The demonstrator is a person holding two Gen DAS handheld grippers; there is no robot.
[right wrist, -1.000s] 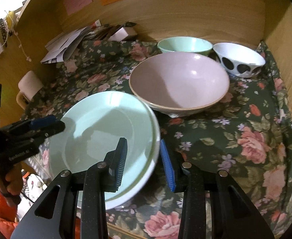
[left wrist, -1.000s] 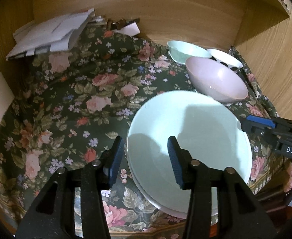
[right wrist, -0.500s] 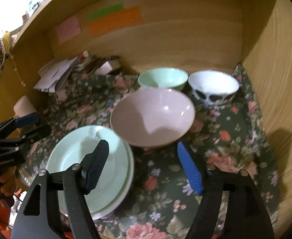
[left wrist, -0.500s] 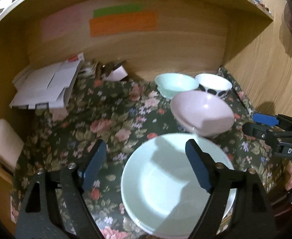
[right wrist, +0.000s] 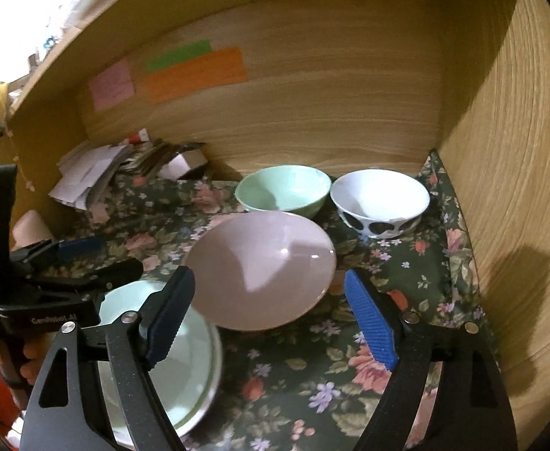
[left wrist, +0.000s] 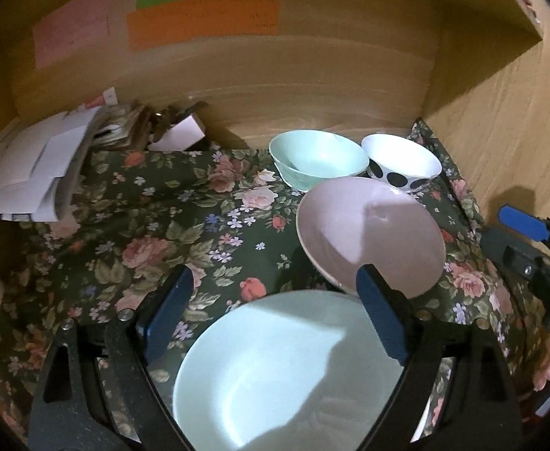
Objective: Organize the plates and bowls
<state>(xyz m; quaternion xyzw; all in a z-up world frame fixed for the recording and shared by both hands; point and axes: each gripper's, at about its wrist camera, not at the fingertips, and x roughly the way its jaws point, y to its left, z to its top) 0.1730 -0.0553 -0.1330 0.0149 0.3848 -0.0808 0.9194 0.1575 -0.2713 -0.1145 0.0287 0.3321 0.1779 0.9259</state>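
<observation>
So the flowery cloth covers the whole shelf floor, wood walls at the far side and right. The pale green plates sit stacked at the near edge, right under the left tongs, whose jaws have just been opening, wide apart now, gripping nothing. The pink bowl sits just beyond the plates, in front of the right tongs, also just opened wide, empty. The mint bowl and spotted bowl sit side by side at the far wall. Paper pile takes the far left; the middle left cloth is free.
</observation>
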